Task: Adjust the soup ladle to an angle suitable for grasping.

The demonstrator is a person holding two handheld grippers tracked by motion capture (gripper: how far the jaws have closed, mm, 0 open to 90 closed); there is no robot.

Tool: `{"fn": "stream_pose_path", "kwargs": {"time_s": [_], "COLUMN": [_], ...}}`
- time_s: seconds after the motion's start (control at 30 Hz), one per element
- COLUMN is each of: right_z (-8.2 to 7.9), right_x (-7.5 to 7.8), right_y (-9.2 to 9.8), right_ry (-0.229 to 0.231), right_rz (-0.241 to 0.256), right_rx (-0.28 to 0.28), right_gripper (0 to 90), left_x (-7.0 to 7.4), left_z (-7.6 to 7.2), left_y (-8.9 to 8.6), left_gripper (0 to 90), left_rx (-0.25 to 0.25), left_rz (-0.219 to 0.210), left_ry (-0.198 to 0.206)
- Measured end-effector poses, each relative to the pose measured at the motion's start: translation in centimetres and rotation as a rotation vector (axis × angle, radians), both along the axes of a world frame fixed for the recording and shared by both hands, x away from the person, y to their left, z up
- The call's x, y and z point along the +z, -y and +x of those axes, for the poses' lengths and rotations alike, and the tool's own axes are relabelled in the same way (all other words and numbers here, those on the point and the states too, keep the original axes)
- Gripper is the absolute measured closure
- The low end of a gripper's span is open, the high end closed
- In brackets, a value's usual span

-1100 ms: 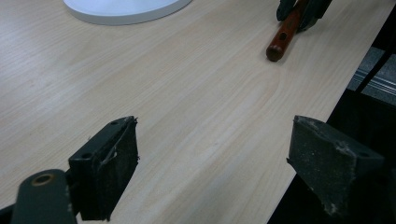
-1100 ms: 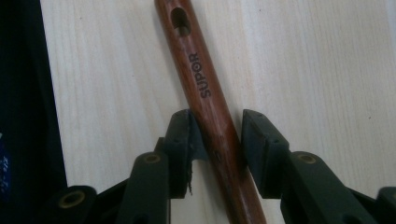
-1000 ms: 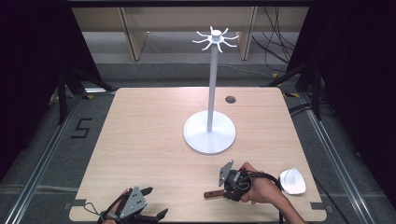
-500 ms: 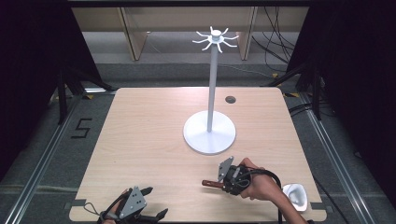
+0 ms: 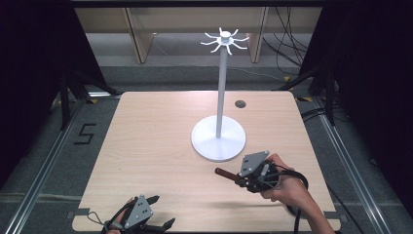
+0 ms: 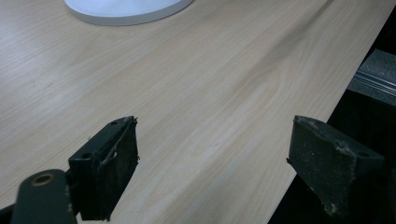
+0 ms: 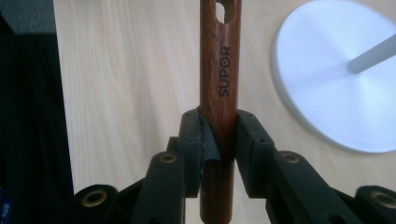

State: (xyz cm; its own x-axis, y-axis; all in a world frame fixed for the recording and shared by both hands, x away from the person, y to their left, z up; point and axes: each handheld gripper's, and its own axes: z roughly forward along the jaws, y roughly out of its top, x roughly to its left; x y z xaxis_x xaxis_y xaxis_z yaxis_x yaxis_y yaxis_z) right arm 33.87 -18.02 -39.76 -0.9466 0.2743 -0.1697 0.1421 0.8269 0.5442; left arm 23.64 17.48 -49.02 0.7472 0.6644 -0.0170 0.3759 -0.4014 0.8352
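A tall white rack (image 5: 222,92) with hooked arms at its top stands on a round white base (image 5: 217,138) (image 7: 327,84) (image 6: 126,9) at mid-table. My right gripper (image 5: 242,179) (image 7: 219,140) is just in front of the base, shut on a brown wooden handle (image 5: 225,173) (image 7: 219,70) marked SUPOR, with a hanging hole near its end. The handle points left, toward the table's middle. The utensil's other end is hidden behind the hand. My left gripper (image 5: 160,212) (image 6: 212,172) sits at the table's front left edge, open, with nothing between its pads.
A light wooden table (image 5: 146,146) carries everything. A small dark round hole (image 5: 240,104) lies in the tabletop at the back right. Dark floor, metal rails and cables surround the table. A cable (image 5: 294,195) trails from the right gripper.
The right hand turned and raised the utensil: its white head, earlier seen right of the hand, is now out of sight, and the handle tip swung further up and left. The left gripper stayed put.
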Motion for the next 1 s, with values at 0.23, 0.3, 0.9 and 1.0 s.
{"fn": "stream_pose_path", "kwargs": {"time_s": [0.23,0.3,0.9,1.0], "right_z": [-0.5,-0.5,0.4,0.9], "right_x": [3.1,3.8,7.3,7.7], "right_y": [2.7,3.3,8.0,8.3], "right_ry": [0.053,0.045,0.123,0.136], "right_rz": [0.139,0.163,0.559,0.598], "right_rx": [-0.070,-0.075,-0.216,-0.216], "right_gripper": [74.2,74.2,74.3,74.3], "left_x": [0.1,0.0,0.0,-0.2], "left_z": [0.0,0.0,0.1,0.2], "left_y": [-0.2,0.0,0.1,0.0], "left_gripper": [15.1,15.2,15.1,15.1], "left_rx": [-0.016,-0.003,-0.002,-0.001], "left_rz": [0.029,0.013,-0.002,0.010], "left_ry": [-0.006,0.003,-0.006,0.008]}}
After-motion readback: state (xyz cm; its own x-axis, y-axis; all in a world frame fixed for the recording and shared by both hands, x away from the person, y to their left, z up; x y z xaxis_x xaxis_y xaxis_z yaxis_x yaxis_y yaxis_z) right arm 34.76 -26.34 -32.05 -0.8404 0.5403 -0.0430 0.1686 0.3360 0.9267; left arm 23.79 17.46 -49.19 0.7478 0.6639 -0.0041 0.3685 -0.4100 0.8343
